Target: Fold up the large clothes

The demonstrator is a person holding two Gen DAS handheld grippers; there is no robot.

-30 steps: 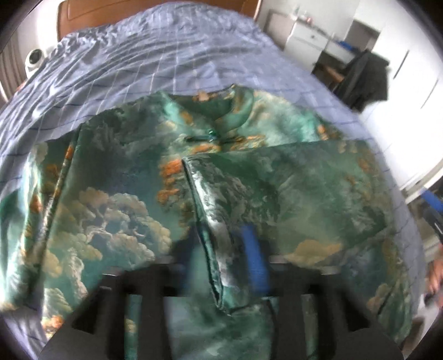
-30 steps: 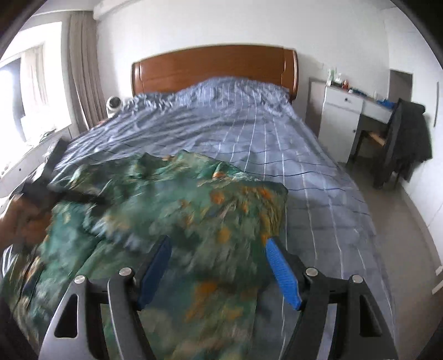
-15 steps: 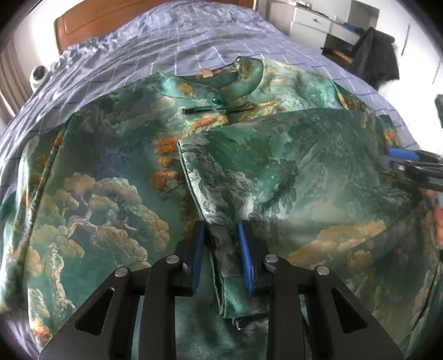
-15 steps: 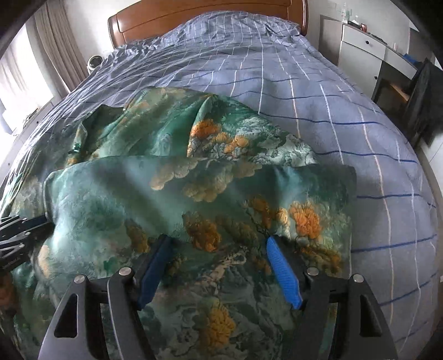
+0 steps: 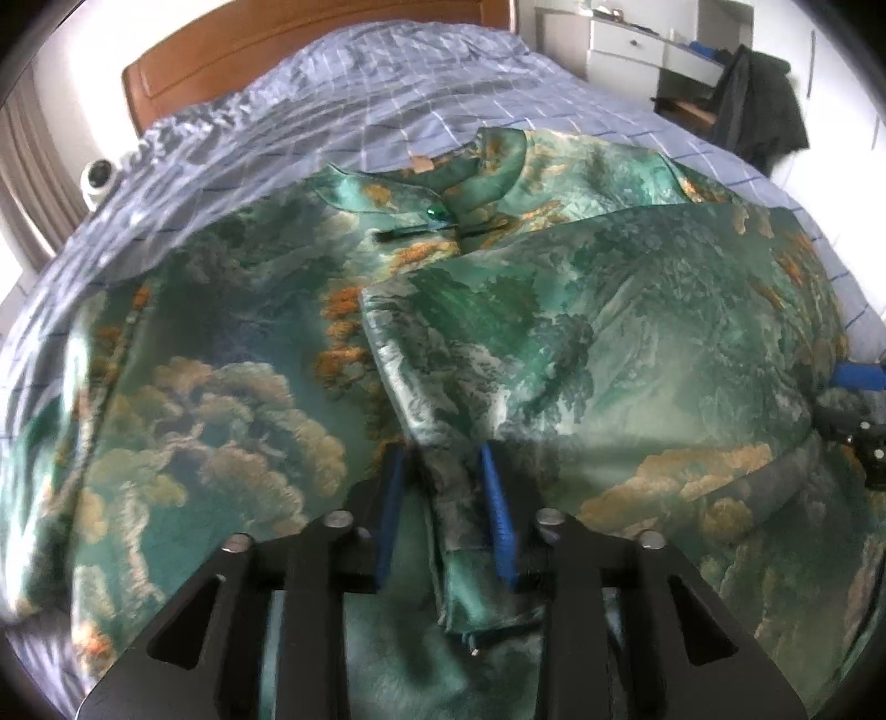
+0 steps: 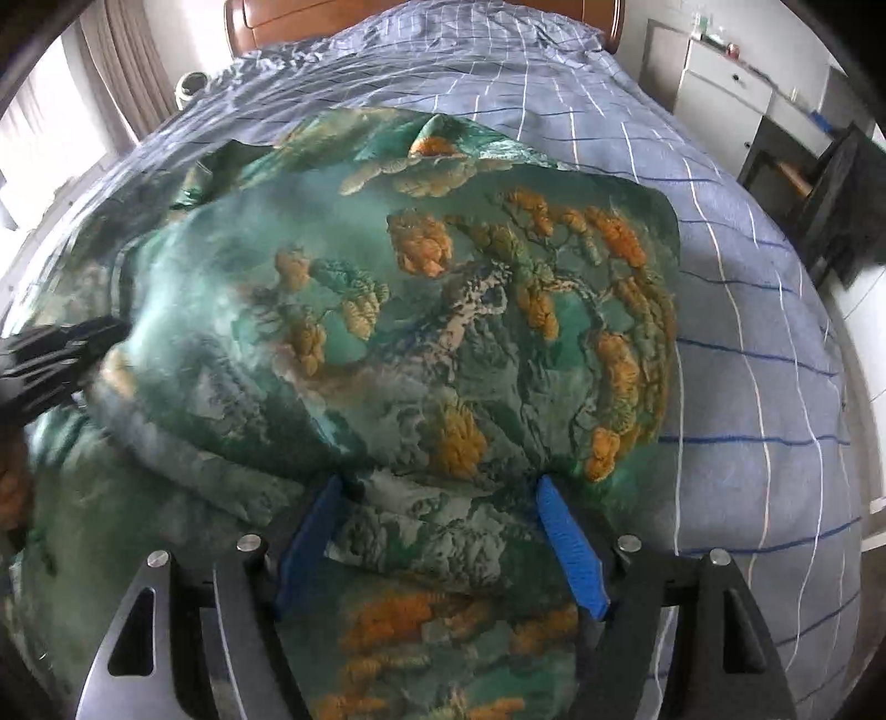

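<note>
A large green garment (image 5: 232, 354) printed with clouds and orange trees lies spread on the bed, collar (image 5: 437, 183) toward the headboard. One side panel (image 5: 598, 343) is folded over the middle. My left gripper (image 5: 443, 487) is partly open, its blue pads straddling the folded edge near the hem. My right gripper (image 6: 443, 515) is open, pads on either side of a raised fold of the same garment (image 6: 443, 310). The right gripper also shows at the right edge of the left wrist view (image 5: 855, 387).
The bed has a blue-grey checked cover (image 6: 747, 310) and a wooden headboard (image 5: 266, 61). A white dresser (image 5: 626, 39) and a dark coat on a chair (image 5: 758, 99) stand to the right. A small white device (image 5: 99, 177) sits at the left by the curtain.
Both grippers have moved down closer to the garment. The left gripper has opened a little around the folded edge. The right gripper has narrowed slightly over the fabric.
</note>
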